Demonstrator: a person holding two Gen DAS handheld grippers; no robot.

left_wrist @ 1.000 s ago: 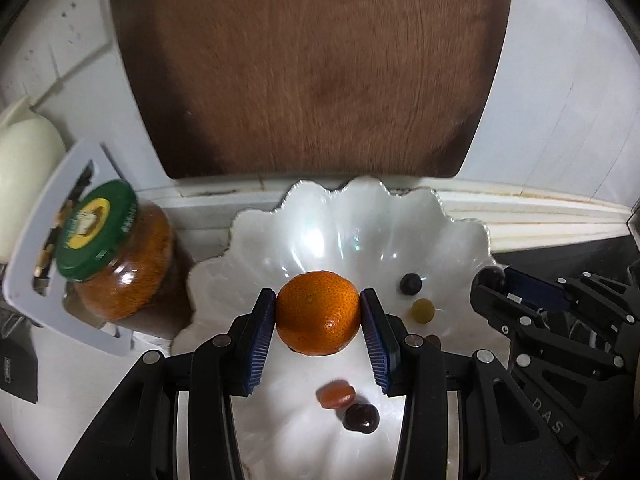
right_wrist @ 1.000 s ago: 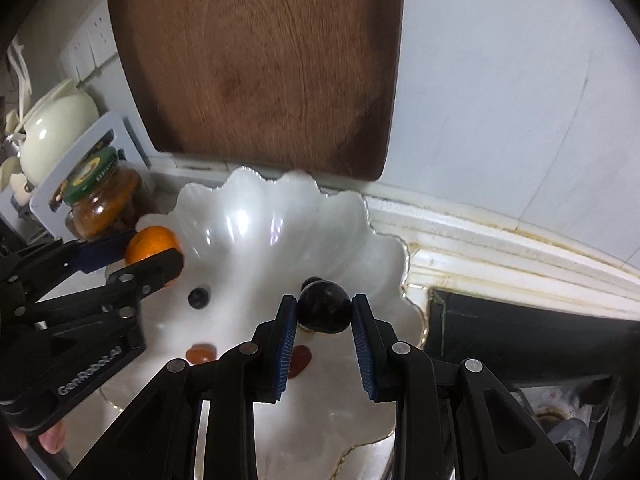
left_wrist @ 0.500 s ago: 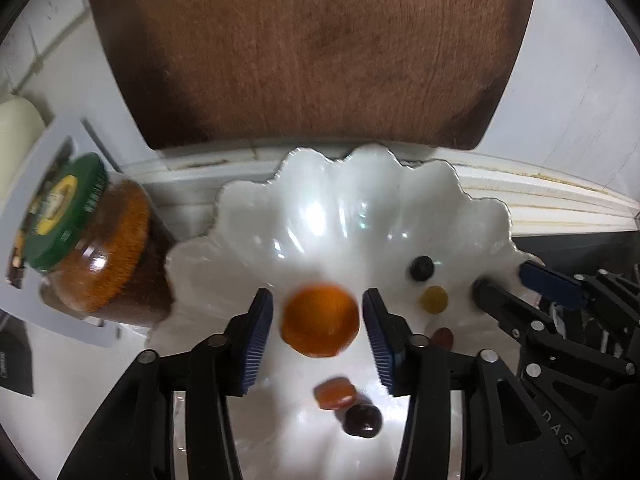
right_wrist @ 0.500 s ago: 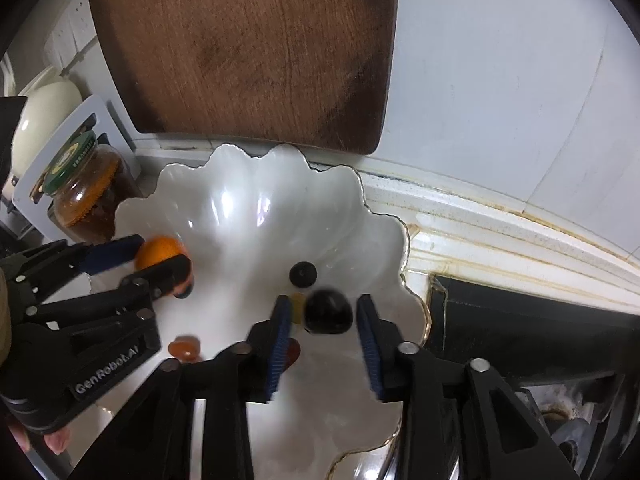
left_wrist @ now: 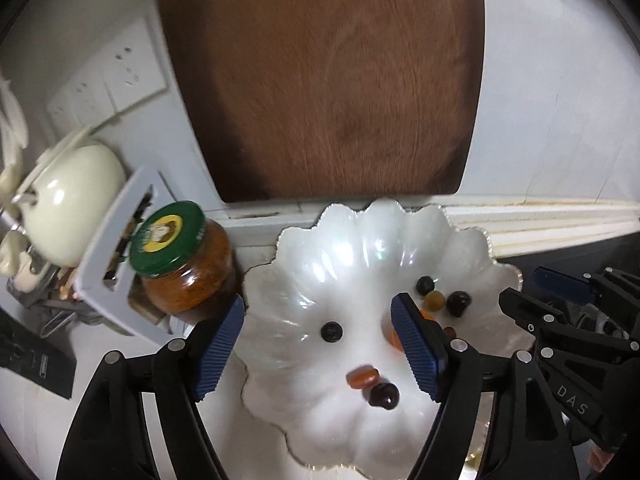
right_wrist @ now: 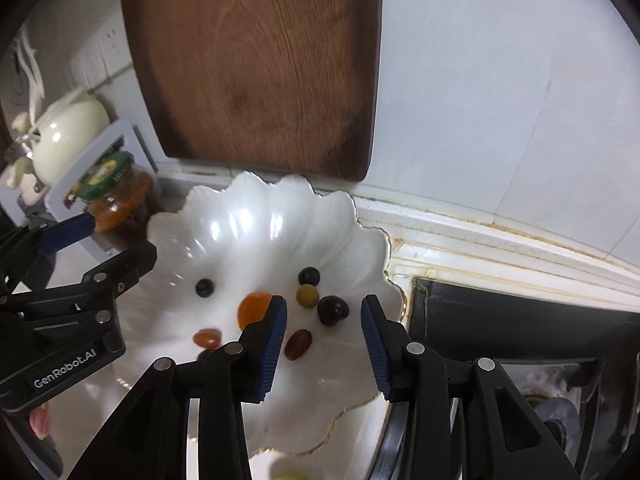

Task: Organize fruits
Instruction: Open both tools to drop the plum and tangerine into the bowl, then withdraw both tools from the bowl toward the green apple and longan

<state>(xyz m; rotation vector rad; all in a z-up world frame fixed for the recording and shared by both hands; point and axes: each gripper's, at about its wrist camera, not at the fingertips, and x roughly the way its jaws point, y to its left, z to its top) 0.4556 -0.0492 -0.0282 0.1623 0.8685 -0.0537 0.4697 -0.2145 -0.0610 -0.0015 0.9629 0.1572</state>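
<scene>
A white scalloped bowl (left_wrist: 360,240) (right_wrist: 248,216) stands against the wall. In it lie an orange mandarin (right_wrist: 254,309), mostly hidden behind my finger in the left wrist view (left_wrist: 394,338), a dark plum (right_wrist: 333,310) (left_wrist: 459,304), and several small dark, yellow and red fruits. My left gripper (left_wrist: 318,344) is open and empty above the bowl. My right gripper (right_wrist: 323,340) is open and empty above the bowl's right part.
A wooden cutting board (left_wrist: 320,80) leans on the wall behind the bowl. A jar with a green lid (left_wrist: 180,256), a white rack and a cream teapot (left_wrist: 68,204) stand to the left. A black stove top (right_wrist: 520,332) lies to the right.
Both grippers opened and pulled back. The mandarin dropped from the left gripper and the plum from the right gripper into the bowl.
</scene>
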